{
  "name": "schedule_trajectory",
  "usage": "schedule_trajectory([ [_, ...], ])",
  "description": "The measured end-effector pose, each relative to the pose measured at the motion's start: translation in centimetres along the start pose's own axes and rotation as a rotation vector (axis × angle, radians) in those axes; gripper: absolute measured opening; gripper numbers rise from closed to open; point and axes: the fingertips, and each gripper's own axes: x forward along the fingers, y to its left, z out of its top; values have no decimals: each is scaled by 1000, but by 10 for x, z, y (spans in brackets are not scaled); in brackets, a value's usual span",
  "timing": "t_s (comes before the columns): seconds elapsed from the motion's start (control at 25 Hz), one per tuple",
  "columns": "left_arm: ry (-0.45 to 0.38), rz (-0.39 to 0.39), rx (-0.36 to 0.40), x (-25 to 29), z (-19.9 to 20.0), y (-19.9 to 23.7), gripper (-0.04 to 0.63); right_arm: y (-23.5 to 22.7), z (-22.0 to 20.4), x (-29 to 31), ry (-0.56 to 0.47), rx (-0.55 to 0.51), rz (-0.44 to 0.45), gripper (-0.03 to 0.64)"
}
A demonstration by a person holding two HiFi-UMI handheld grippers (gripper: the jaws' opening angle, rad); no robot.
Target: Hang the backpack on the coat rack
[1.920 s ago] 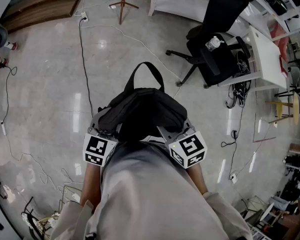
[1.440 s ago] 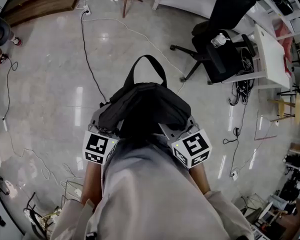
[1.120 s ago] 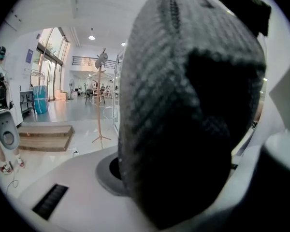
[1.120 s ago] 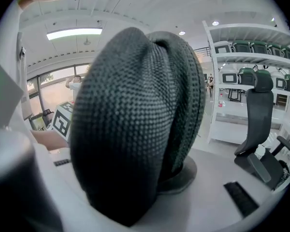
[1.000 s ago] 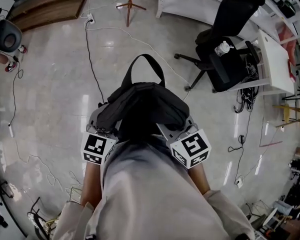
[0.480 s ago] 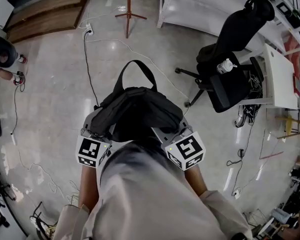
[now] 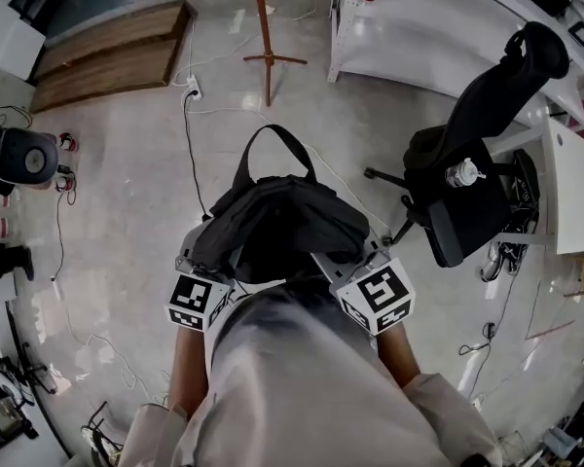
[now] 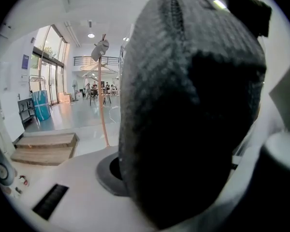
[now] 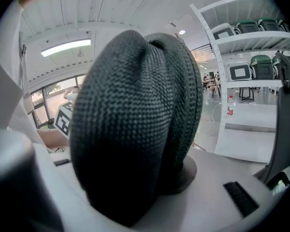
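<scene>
- The backpack [image 7: 282, 224], black and bunched, is held up in front of the person's chest, above the glossy floor [image 7: 117, 222] and between the two grippers.
- The left gripper [image 7: 199, 261] is seen at the bag's left end; in the left gripper view the dark woven fabric [image 8: 193, 105] fills the space between the jaws, which are closed onto it as far as the bunched cloth allows.
- The right gripper [image 7: 356, 259] is set against the bag's right end; in the right gripper view a thick fold of the same fabric [image 9: 135, 129] is clamped between its jaws (the weave is plainly seen, pressed against the round pad).
- The bag's carry handle [image 7: 273, 149] is seen as an open loop at the far side, pointing away from the person.
- The coat rack [image 7: 265, 27], a reddish wooden pole on splayed feet, stands on the floor well ahead of the bag and apart from it; its pole [image 8: 102, 105] is also caught in the left gripper view.
- A white shelving unit [image 7: 419, 27] is seen just right of the rack.
- A black office chair [image 7: 477, 163] stands to the right, with a water bottle [image 7: 462, 173] on its seat.
- A low wooden platform [image 7: 107, 52] lies at the upper left, and a dark cable [image 7: 190, 154] runs across the floor.
</scene>
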Motion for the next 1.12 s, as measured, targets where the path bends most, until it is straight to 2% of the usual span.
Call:
schedule_trajectory([
  [0.32, -7, 21, 3, 62, 38, 23, 129, -70, 32, 20, 4, -19, 10, 140],
  [0.64, -75, 37, 35, 96, 81, 45, 129, -109, 71, 28, -46, -67, -38, 140],
  [1.12, -89, 5, 24, 152, 110, 113, 129, -158, 115, 88, -49, -76, -105, 140],
])
